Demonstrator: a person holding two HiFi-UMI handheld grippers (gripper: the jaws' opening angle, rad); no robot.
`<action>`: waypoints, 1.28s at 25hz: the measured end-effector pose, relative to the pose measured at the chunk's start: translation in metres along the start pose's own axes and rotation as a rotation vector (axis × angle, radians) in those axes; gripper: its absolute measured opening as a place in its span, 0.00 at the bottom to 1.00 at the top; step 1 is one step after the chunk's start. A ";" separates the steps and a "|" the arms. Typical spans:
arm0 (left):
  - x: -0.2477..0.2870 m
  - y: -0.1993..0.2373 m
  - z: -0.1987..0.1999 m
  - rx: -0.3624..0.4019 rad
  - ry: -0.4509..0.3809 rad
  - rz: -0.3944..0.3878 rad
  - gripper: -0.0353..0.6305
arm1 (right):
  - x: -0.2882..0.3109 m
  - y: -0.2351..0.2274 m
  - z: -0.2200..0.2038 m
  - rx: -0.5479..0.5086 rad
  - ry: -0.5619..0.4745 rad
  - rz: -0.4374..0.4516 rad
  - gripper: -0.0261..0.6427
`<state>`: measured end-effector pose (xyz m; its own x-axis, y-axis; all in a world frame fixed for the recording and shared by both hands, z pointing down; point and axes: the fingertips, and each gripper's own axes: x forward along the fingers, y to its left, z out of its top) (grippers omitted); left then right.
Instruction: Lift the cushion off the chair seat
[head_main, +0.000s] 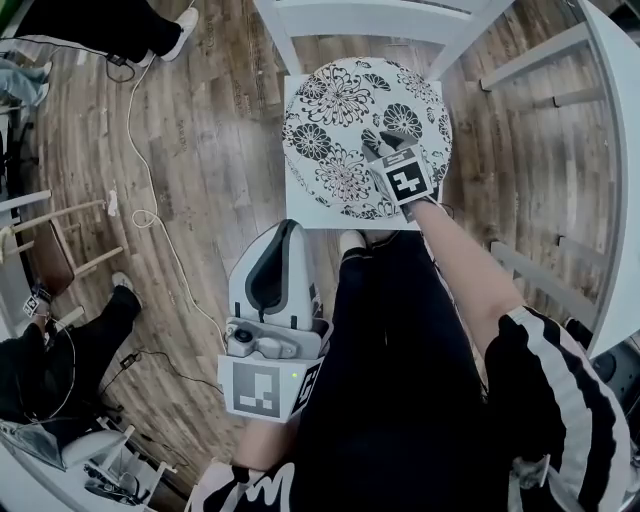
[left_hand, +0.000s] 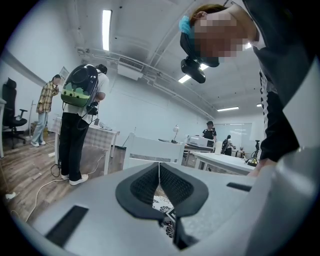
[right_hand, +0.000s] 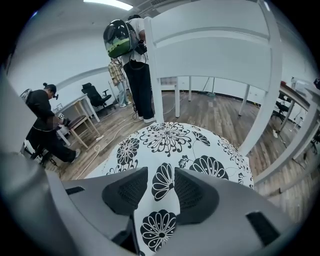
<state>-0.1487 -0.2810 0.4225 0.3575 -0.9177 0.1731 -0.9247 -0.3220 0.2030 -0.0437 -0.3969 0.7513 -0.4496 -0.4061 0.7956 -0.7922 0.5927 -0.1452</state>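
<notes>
Seen from above, a round white cushion (head_main: 345, 130) printed with black flowers lies on the square white chair seat (head_main: 294, 214), covering nearly all of it. The right tool (head_main: 385, 143) reaches to the cushion's near right rim. In the right gripper view, its two dark pads (right_hand: 127, 192) stand a little apart with the floral rim pinched upright between them, touching both, so the hold looks made. The rest of the cushion spreads flat toward the white chair back (right_hand: 215, 50). The left tool (head_main: 289, 230) is held close to the person's legs, well apart from the chair, with its jaws pressed together on nothing. Judging from this, the grip is in place but the lift itself is not yet done: the cushion rests on the seat and has to be raised clear of it.
</notes>
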 end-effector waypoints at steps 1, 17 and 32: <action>0.000 0.000 -0.001 -0.001 0.001 0.000 0.06 | 0.003 0.001 -0.001 0.001 0.003 0.003 0.27; -0.003 -0.001 -0.004 0.004 0.011 0.013 0.06 | 0.033 0.005 -0.027 0.027 0.155 0.033 0.27; -0.002 0.007 -0.013 -0.010 0.033 0.033 0.06 | 0.047 0.004 -0.035 -0.062 0.223 0.022 0.27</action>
<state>-0.1539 -0.2779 0.4359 0.3314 -0.9195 0.2116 -0.9347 -0.2894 0.2062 -0.0531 -0.3888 0.8086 -0.3589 -0.2330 0.9038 -0.7534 0.6439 -0.1332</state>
